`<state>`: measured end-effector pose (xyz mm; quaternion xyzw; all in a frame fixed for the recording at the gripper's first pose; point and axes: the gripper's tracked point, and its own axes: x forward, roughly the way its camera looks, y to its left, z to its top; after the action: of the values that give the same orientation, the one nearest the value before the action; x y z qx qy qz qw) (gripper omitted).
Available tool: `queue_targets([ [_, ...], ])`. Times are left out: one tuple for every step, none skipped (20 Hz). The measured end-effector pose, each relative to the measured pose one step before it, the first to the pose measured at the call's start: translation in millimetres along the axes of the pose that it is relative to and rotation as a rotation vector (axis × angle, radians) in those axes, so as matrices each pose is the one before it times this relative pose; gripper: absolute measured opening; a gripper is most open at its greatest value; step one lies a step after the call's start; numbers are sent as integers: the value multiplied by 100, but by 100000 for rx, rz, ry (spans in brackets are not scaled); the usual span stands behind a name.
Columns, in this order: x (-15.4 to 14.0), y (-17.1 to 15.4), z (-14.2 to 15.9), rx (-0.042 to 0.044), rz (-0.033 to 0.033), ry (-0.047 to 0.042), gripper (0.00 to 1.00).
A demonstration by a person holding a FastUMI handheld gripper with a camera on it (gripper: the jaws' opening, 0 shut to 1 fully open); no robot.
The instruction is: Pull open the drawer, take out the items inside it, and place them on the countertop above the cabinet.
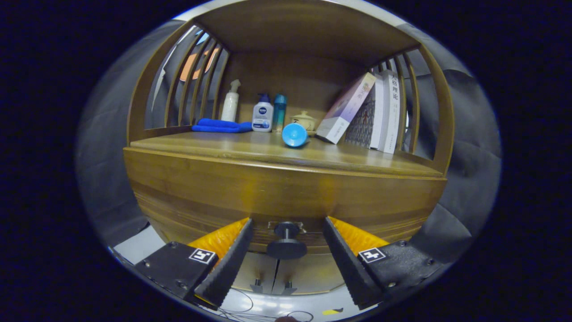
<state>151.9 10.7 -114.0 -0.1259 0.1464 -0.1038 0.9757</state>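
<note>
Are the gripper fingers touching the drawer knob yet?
Apart. In the gripper view the gripper is open, and the drawer knob sits between the fingers with wood of the drawer front showing in a clear gap on each side.

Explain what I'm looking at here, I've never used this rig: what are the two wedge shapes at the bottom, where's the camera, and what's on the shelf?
The camera rides on a hand-held gripper and looks forward along its two fingers; those wedges are the fingers. They stand open, one on each side of the dark drawer knob, not touching it, and nothing is held.

Ahead is a wooden cabinet. The drawer front carries the knob and looks closed. Above it is the countertop, under a wooden roof with slatted sides.

On the countertop, from the side of the left finger: a folded blue cloth, a white pump bottle behind it, a white bottle with a blue cap, a teal bottle, a blue cup lying on its side, a small lidded pot, and leaning books.
</note>
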Motion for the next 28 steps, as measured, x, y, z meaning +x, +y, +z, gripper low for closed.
queue_targets([
  [149,38,-63,-1357,450,370,100],
  [78,364,-326,-608,2619,1565,100],
  [-582,-300,-391,253,952,1101,100],
  [-609,-168,173,504,745,-1814,100],
  [-676,-203,190,286,292,-1555,100],
  [-1045,-167,429,273,699,-1409,100],
  [-895,-119,577,928,951,-1829,100],
  [-1207,7,739,987,1576,-1835,100],
  [-1151,37,821,1088,1511,-1999,100],
  [-1249,61,957,359,1686,-2233,100],
  [-1408,-186,1097,59,834,-2535,100],
  [-1407,119,1042,-39,1850,-2784,100],
  [-1537,-9,900,-23,1010,-2084,100],
  [-1534,95,844,322,1183,-1291,100],
  [-1388,230,819,593,1740,-1080,100],
  [-1488,205,667,909,1252,-764,100],
  [-1525,89,672,776,1015,-562,100],
  [-1425,145,616,534,1025,-880,100],
  [-1384,-39,714,97,544,-1859,100],
  [-1251,-126,557,-503,-36,-1488,100],
  [-1371,-221,425,-1058,-23,-676,100],
  [-1358,-104,210,-698,-100,-309,100],
  [-1537,37,228,-143,439,-530,100],
  [-1383,232,484,82,897,-1270,100],
  [-1319,122,379,262,444,-791,100],
  [-1175,34,250,738,245,-935,100],
  [-1088,135,92,1229,86,-186,100],
  [-900,86,19,1081,525,-617,100],
])
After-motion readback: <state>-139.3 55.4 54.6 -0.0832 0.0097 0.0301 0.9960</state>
